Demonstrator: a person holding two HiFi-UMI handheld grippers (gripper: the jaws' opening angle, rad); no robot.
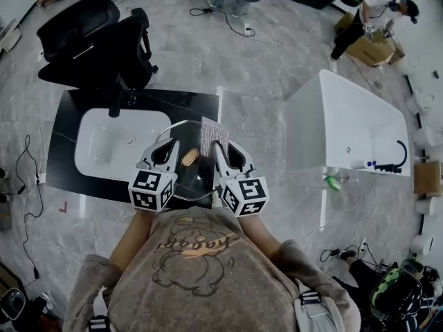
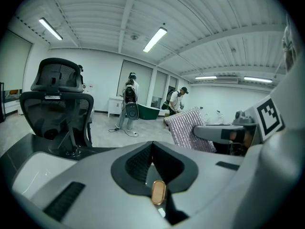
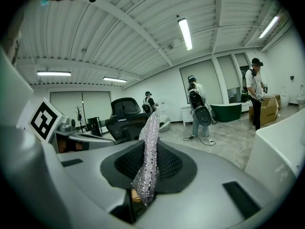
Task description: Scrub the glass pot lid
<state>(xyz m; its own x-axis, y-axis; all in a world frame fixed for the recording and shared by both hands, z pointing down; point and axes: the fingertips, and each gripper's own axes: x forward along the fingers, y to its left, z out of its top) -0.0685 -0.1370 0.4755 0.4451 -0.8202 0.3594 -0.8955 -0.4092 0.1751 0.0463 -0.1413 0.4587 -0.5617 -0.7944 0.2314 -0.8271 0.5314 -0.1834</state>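
In the head view I hold the glass pot lid (image 1: pixel 196 180) over the black counter, its brass-coloured knob (image 1: pixel 190 157) between the two grippers. My left gripper (image 1: pixel 168 146) is shut on the lid's rim. In the left gripper view the lid's thin edge (image 2: pixel 152 168) runs between the closed jaws, with the knob (image 2: pixel 158 192) just behind them. My right gripper (image 1: pixel 221 148) is shut on a silvery scrubbing cloth (image 1: pixel 213 131), which stands up from its jaws (image 3: pixel 148 159) beside the lid. The left gripper view also shows the cloth (image 2: pixel 189 130).
A white sink (image 1: pixel 111 144) is set into the black counter (image 1: pixel 64 126) at the left. A black office chair (image 1: pixel 97 40) stands behind it. A white bathtub (image 1: pixel 346 130) is to the right. Cables lie on the marble floor, and people stand at the far end.
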